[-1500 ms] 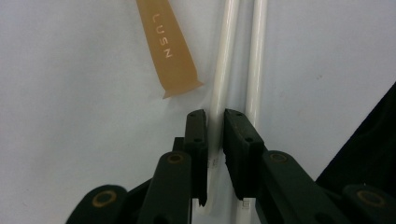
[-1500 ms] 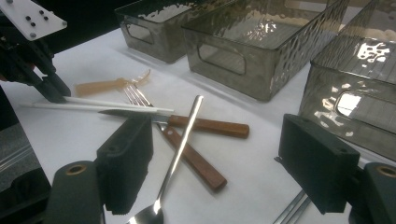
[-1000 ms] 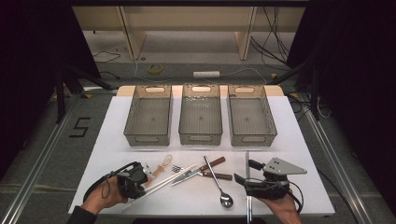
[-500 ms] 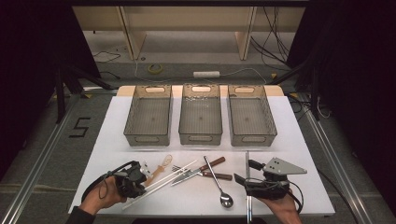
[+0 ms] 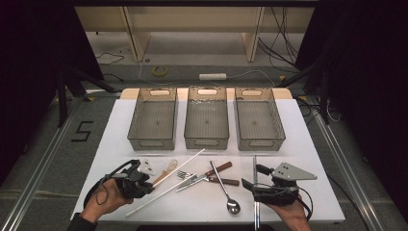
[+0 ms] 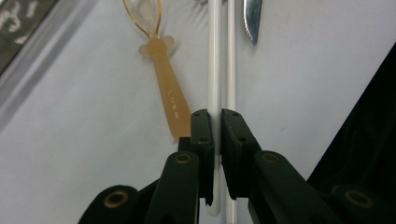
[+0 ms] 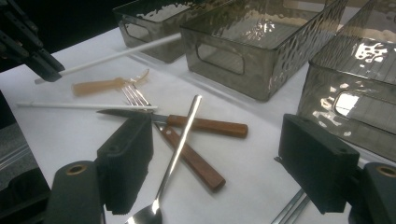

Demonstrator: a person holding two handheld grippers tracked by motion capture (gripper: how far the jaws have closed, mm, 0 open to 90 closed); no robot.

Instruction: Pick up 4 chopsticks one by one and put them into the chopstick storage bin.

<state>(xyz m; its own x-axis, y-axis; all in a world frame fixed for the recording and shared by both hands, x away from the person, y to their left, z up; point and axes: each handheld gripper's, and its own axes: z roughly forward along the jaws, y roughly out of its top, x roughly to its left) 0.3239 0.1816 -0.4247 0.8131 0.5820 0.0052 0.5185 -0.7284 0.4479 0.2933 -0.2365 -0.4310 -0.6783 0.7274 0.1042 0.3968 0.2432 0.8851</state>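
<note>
My left gripper (image 5: pixel 144 181) (image 6: pixel 217 122) is shut on a white chopstick (image 6: pixel 213 70) (image 5: pixel 185 162), which slants up toward the bins. In the right gripper view this chopstick (image 7: pixel 116 55) hangs above the table in the left gripper (image 7: pixel 32 51). A second white chopstick (image 5: pixel 159 197) (image 6: pixel 231 56) lies flat beside it. A tan spoon (image 6: pixel 164 88) (image 5: pixel 169 167) rests just left of them. My right gripper (image 5: pixel 252 185) (image 7: pixel 219 172) stands open near the front right. Ahead of its jaws lie a metal spoon (image 7: pixel 180 144), a wooden-handled knife (image 7: pixel 205 126) and a wooden-handled fork (image 7: pixel 189 156).
Three smoky plastic bins (image 5: pixel 153 120) (image 5: pixel 207 118) (image 5: pixel 259 119) stand in a row at the back of the white table (image 5: pixel 308 144). A thin metal rod (image 5: pixel 255 166) lies lengthwise by the right gripper. The table's front edge is close to both hands.
The left gripper has raised one white chopstick, whose far end now points toward the bins. The right gripper has stayed where it was.
</note>
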